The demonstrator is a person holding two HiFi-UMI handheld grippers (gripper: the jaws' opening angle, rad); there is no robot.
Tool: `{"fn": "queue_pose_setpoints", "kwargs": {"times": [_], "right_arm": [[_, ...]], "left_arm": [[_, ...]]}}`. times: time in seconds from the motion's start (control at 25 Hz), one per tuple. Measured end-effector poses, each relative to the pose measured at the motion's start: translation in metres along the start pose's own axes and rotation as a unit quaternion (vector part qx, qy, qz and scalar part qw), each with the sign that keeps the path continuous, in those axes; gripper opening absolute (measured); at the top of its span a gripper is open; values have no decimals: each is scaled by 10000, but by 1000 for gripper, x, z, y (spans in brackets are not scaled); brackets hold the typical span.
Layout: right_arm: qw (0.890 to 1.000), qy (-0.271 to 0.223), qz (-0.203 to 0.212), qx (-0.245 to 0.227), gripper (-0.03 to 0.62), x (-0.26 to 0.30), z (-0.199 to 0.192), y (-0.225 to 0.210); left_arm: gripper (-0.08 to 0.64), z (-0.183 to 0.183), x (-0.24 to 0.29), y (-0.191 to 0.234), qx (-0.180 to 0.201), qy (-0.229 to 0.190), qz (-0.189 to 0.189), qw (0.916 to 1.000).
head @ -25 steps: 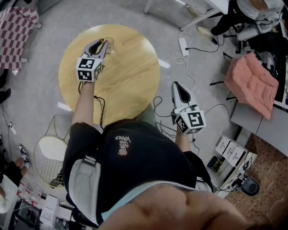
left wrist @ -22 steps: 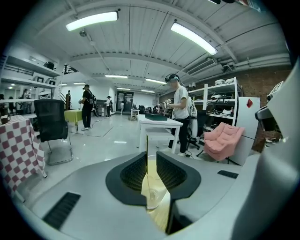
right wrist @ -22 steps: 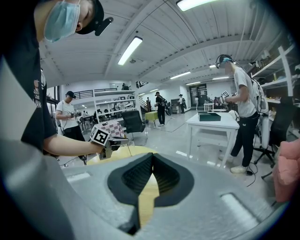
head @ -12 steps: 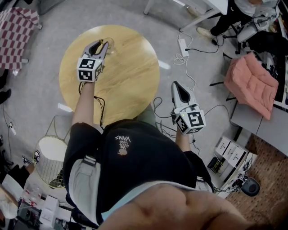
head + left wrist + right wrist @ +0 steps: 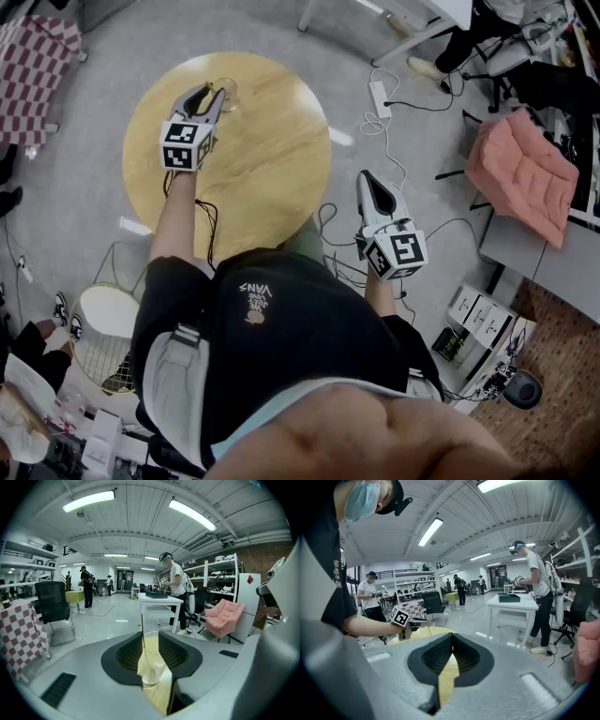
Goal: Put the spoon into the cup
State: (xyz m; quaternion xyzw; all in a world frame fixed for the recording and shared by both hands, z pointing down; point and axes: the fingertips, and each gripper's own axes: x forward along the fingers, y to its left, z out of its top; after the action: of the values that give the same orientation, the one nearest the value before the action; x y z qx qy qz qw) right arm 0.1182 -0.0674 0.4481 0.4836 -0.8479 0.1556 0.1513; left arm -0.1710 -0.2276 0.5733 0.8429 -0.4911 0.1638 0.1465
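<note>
The left gripper [image 5: 207,91] hangs over the far left part of the round table [image 5: 272,150], in the same spot as half a second ago. A second ago it sat slightly more to the left. Its jaws stand apart and clamp nothing. In the left gripper view the clear cup [image 5: 151,660] shows in the gap between them, standing upright on the table. Whether either jaw touches the glass cannot be told. The spoon [image 5: 142,630] is already in the cup, with its bowl down at the bottom and its thin handle leaning on the left rim and rising above it. Off the table's near right edge, well apart from the cup, the right gripper [image 5: 367,176] has not moved. Its jaws are together at the tips and hold nothing.
</note>
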Motion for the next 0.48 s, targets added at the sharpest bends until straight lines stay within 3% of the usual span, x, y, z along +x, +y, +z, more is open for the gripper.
{"fn": "queue_pose_setpoints", "kwargs": {"times": [0.48], "right_arm": [[10000, -14, -25, 3, -2, -8, -2, 3]], "left_arm": [[106, -5, -5, -2, -73, 62, 43, 9999]]}}
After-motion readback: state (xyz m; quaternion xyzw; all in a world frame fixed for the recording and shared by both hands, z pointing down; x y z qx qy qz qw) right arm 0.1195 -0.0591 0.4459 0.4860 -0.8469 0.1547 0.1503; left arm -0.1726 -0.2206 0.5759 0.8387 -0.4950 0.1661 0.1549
